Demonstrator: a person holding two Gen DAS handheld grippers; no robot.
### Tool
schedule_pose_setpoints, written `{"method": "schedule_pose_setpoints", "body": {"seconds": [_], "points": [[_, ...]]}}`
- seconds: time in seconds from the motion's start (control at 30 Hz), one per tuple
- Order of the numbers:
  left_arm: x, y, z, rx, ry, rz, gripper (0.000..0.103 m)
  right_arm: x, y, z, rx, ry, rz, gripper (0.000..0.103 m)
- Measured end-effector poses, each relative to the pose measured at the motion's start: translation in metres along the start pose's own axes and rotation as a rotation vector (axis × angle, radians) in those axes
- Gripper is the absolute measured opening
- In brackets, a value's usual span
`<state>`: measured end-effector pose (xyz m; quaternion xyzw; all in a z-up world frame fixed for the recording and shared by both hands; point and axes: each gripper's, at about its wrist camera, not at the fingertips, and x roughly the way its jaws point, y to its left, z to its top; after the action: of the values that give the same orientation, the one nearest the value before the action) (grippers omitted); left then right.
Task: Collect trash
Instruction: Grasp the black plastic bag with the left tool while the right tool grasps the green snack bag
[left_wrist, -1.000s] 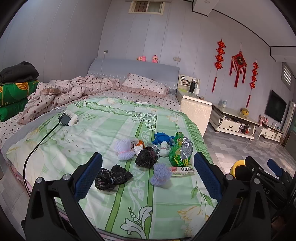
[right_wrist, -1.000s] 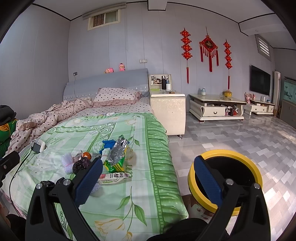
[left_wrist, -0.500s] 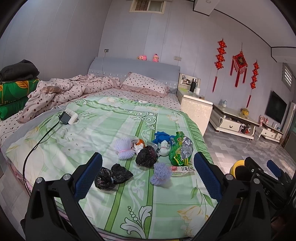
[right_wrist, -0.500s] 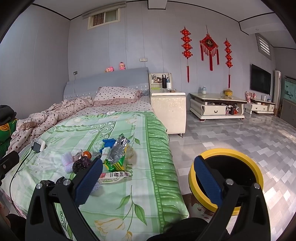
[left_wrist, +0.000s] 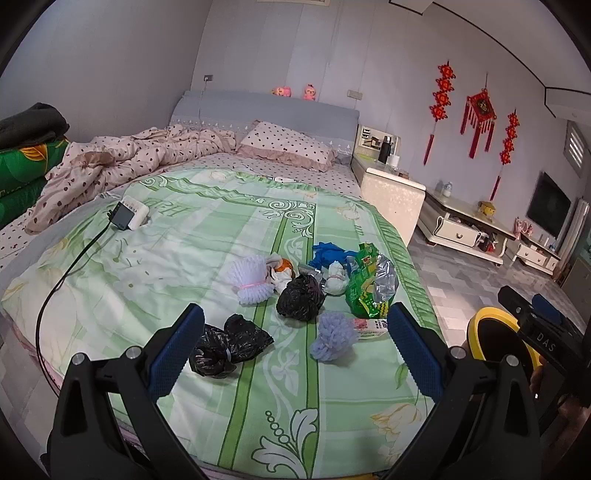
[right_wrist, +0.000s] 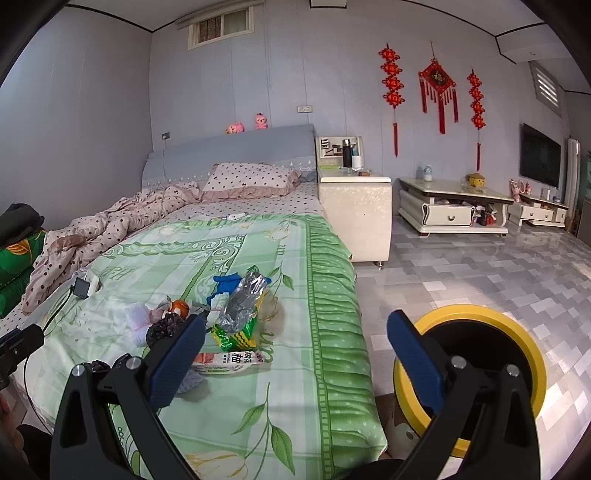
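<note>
Trash lies in a loose heap on the green bedspread (left_wrist: 207, 266): two crumpled black bags (left_wrist: 229, 349) (left_wrist: 300, 297), a lilac foam net (left_wrist: 334, 338), a white foam net (left_wrist: 251, 278), a blue glove (left_wrist: 327, 254), a green snack bag (left_wrist: 369, 284) and a flat wrapper (right_wrist: 229, 358). My left gripper (left_wrist: 293, 360) hovers open over the near side of the heap, holding nothing. My right gripper (right_wrist: 295, 363) is open too, above the bed's right edge. A yellow-rimmed black bin (right_wrist: 476, 363) stands on the floor beside the bed.
A white charger with a black cable (left_wrist: 129, 216) rests on the bed's left part. A dotted quilt (left_wrist: 122, 162) and pillow (left_wrist: 288, 146) lie at the head. A nightstand (right_wrist: 356, 214) and low cabinets (right_wrist: 450, 208) line the wall across the tiled floor.
Both views have shifted only slightly; the left gripper has crept a little toward the heap. Both grippers stay open and nothing on the bed has moved.
</note>
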<state>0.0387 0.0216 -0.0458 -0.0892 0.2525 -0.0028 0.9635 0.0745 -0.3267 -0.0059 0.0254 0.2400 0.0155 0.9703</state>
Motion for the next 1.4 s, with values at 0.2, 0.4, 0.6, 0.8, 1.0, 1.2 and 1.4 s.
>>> {"method": "schedule_pose_setpoints", "body": {"seconds": [0.2, 0.4, 0.6, 0.8, 1.0, 1.2, 1.4], "points": [[0.040, 0.023, 0.002, 0.022, 0.158, -0.026, 0.095, 0.049, 0.002, 0.012, 0.006, 0.092, 0.042, 0.095], [0.067, 0.045, -0.001, 0.050, 0.241, 0.000, 0.095, 0.112, 0.010, 0.014, 0.032, 0.231, 0.095, 0.095], [0.100, 0.062, 0.002, 0.113, 0.308, 0.043, 0.095, 0.165, 0.029, 0.013, -0.002, 0.309, 0.104, 0.095], [0.138, 0.072, 0.004, 0.147, 0.351, 0.073, 0.095, 0.213, 0.047, 0.012, -0.026, 0.392, 0.095, 0.095], [0.168, 0.079, -0.005, 0.166, 0.400, 0.075, 0.095, 0.245, 0.055, 0.004, -0.020, 0.452, 0.101, 0.095], [0.185, 0.083, -0.016, 0.164, 0.421, 0.056, 0.092, 0.259, 0.057, -0.005, -0.009, 0.488, 0.138, 0.095], [0.202, 0.079, -0.024, 0.190, 0.461, 0.022, 0.068, 0.269, 0.056, -0.011, -0.004, 0.520, 0.160, 0.078]]}}
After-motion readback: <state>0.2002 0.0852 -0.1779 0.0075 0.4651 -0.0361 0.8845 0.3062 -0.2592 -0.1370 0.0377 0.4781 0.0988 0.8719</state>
